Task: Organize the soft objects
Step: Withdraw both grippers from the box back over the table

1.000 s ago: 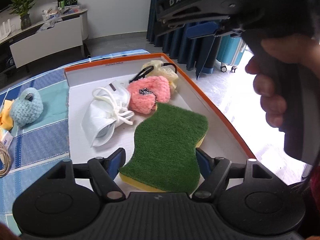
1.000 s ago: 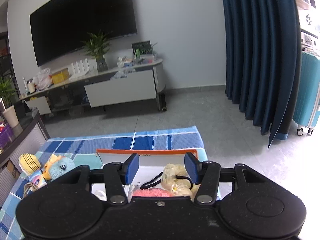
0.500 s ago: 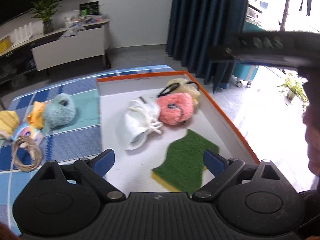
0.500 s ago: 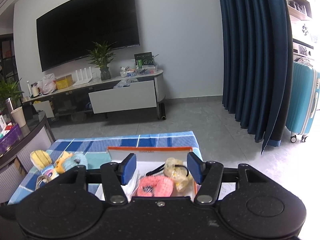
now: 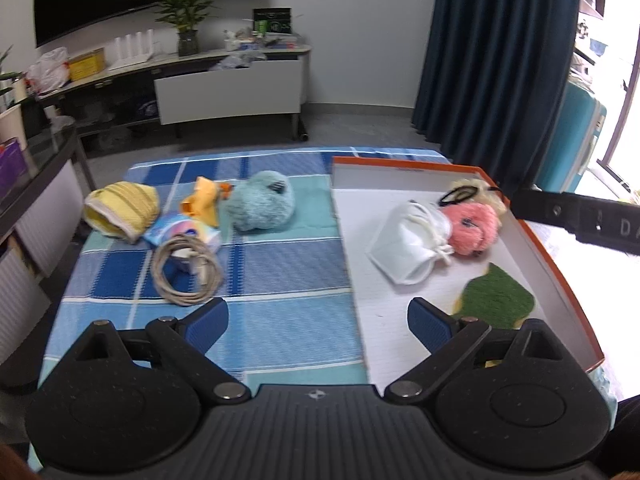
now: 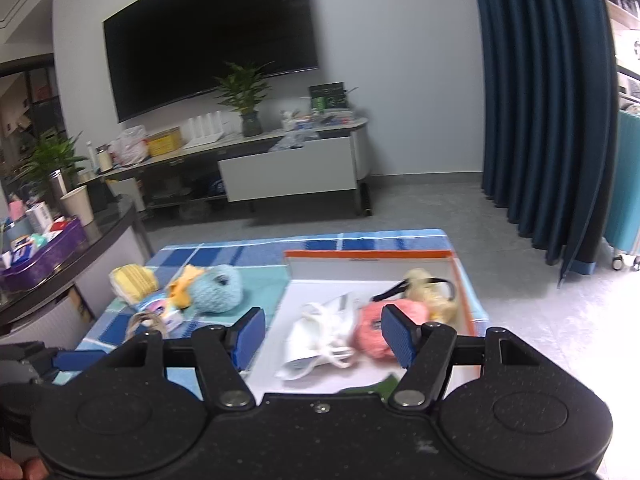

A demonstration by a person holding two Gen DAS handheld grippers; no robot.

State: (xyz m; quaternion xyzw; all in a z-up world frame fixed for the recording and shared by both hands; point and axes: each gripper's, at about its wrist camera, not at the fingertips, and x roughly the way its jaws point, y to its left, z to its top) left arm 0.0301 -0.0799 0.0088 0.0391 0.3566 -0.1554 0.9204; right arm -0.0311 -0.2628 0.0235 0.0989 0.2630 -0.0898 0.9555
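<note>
A white tray with an orange rim [image 5: 552,264] holds a green sponge [image 5: 496,300], a white drawstring pouch [image 5: 408,240], a pink fluffy ball [image 5: 474,228] and a cream scrunchie [image 5: 480,194]. On the checked cloth to its left lie a light blue plush [image 5: 260,204], an orange plush [image 5: 202,200] and a yellow knit piece [image 5: 120,212]. My left gripper [image 5: 318,320] hangs open and empty over the tray's left edge. My right gripper [image 6: 323,334] is above the tray's near end; its jaws are opening with nothing between them. The pouch [image 6: 320,332] lies below them.
A coiled cable [image 5: 186,272] and a pastel packet [image 5: 180,232] lie on the blue checked tablecloth [image 5: 280,280]. A dark side table [image 5: 36,160] stands to the left. Beyond the table are a TV bench [image 5: 228,88] and blue curtains [image 5: 492,60].
The left gripper has let go of the green sponge, opened wide and drawn back and to the left, bringing the plush toys into view. The right gripper has drawn back with its jaws spreading.
</note>
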